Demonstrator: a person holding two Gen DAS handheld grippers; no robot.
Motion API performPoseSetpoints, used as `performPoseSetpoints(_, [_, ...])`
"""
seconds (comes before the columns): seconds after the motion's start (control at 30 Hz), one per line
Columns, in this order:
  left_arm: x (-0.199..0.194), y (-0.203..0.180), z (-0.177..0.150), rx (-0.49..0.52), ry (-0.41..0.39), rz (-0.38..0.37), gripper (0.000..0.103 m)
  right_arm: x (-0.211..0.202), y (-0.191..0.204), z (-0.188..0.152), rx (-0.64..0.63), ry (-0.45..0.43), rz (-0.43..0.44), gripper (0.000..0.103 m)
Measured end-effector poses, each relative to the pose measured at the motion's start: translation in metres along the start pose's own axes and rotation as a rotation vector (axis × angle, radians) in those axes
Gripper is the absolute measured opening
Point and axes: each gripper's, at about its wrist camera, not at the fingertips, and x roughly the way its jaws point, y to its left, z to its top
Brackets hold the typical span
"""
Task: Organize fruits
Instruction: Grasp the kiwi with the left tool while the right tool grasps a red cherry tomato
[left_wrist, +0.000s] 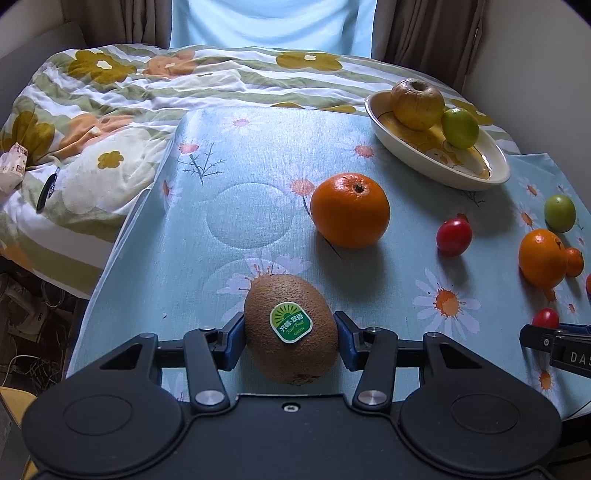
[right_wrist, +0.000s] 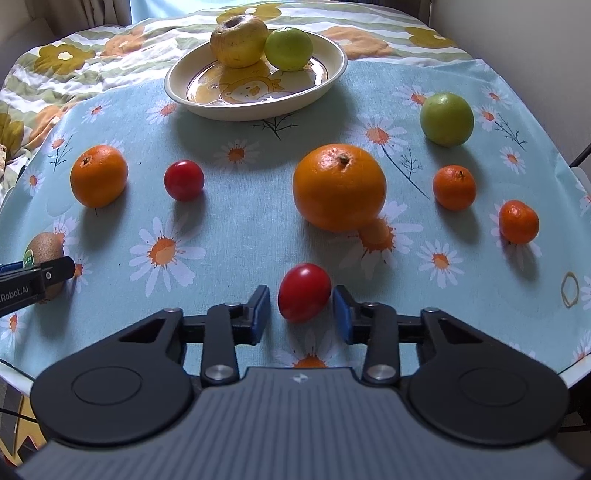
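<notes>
Left tool (left_wrist: 291, 338) grasps kiwi (left_wrist: 291, 328), underside hidden; right tool (right_wrist: 302, 306) flanks tomato (right_wrist: 303, 292), contact unclear.

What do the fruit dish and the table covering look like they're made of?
The dish looks like glazed ceramic, possibly melamine: a glossy cream rim that mirrors the fruit over a printed cartoon. The table covering looks like woven fabric, matte with a fine weave and printed daisies; a coating can't be ruled out.

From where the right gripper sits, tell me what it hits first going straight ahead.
The right gripper has the small red cherry tomato between its blue pads, so that comes first. Beyond it, probably the large orange, though depth is hard to judge.
</notes>
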Motion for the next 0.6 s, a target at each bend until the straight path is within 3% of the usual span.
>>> performPoseSetpoints(0.6, [-0.025, -0.013, -0.009, -0.056, -0.026, 0.036, 0.052, -0.015, -0.015, 0.004, -0.066, -0.03, 0.045, 0.044])
